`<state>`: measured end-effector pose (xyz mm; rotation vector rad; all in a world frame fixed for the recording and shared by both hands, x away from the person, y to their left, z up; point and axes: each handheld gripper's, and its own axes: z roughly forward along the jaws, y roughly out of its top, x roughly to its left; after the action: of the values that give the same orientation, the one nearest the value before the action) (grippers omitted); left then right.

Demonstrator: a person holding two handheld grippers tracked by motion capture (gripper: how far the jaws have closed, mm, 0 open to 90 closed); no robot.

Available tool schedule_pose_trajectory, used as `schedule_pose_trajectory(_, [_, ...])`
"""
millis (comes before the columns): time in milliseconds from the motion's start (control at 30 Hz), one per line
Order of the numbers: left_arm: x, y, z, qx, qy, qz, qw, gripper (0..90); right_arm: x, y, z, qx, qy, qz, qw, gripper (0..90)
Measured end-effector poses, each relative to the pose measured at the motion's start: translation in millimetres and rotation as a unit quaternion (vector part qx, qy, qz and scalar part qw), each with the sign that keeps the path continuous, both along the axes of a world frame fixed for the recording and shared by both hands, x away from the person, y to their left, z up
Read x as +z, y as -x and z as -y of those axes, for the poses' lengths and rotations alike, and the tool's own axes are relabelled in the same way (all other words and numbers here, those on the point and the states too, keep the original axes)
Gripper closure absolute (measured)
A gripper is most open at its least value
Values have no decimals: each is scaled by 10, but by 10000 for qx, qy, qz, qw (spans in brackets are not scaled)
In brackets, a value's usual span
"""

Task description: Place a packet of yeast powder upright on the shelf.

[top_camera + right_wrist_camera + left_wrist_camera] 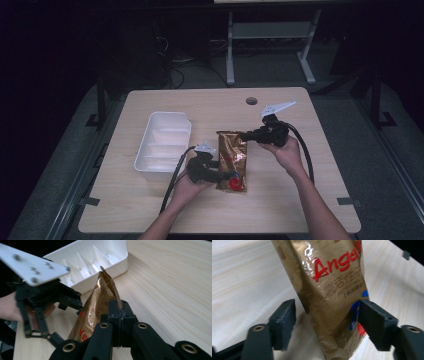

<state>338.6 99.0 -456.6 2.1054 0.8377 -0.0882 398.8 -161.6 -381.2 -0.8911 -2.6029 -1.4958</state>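
Packet [232, 159], one gold foil one: its lettering is cut off. Right gripper [119, 315] clamps its serrated edge; left gripper [327, 320] straddles it, jaws apart. One white tray [165, 131].

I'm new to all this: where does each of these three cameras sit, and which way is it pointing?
High view: above the person's side, looking forward and down on the table; forearms, both hands show.
Left gripper view: rides the left gripper, looking along its open jaws at the gold packet.
Right gripper view: rides the right gripper, its jaws shut on the packet's serrated edge; the left hand and the white tray show beyond.
Shared: all three show the gold packet.
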Motion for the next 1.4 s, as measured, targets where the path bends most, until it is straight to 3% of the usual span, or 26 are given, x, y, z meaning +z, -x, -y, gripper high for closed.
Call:
schedule_pose_trajectory(233, [-10, -19, -17, -352, 342, -191, 9986, 494, 80, 171, 52, 131, -233, 164, 9995, 888])
schedule_pose_trajectory(467, [32, 5, -56, -568, 359, -120, 9977, 657, 151, 283, 32, 246, -260, 344, 9988, 858])
schedule_pose_trajectory(667, [26, 15, -80, -666, 486, -96, 9965, 733, 99, 334, 40, 297, -431, 351, 9980, 661])
schedule_pose_trajectory(833, [32, 45, -93, -733, 514, -11, 9960, 753, 37, 329, 21, 372, -543, 108, 9978, 468])
schedule_pose_trajectory(900, [34, 67, -98, -733, 517, 37, 9960, 756, 28, 336, -12, 384, -451, 60, 9982, 434])
schedule_pose_trajectory(1067, [42, 116, -107, -773, 499, 148, 9957, 760, -86, 355, -76, 460, -263, 25, 9986, 428])
schedule_pose_trajectory(1167, [35, 137, -120, -785, 517, 175, 9954, 761, -174, 347, -112, 576, -82, -223, 9981, 425])
schedule_pose_trajectory(1233, [32, 145, -124, -789, 528, 181, 9953, 760, -199, 374, -125, 639, -153, -143, 9977, 455])
schedule_pose_trajectory(1333, [42, 158, -129, -834, 491, 233, 9950, 760, -231, 393, -154, 754, -115, -205, 9969, 482])
schedule_pose_trajectory(1400, [46, 161, -133, -842, 464, 242, 9951, 759, -250, 410, -162, 789, -144, -218, 9965, 546])
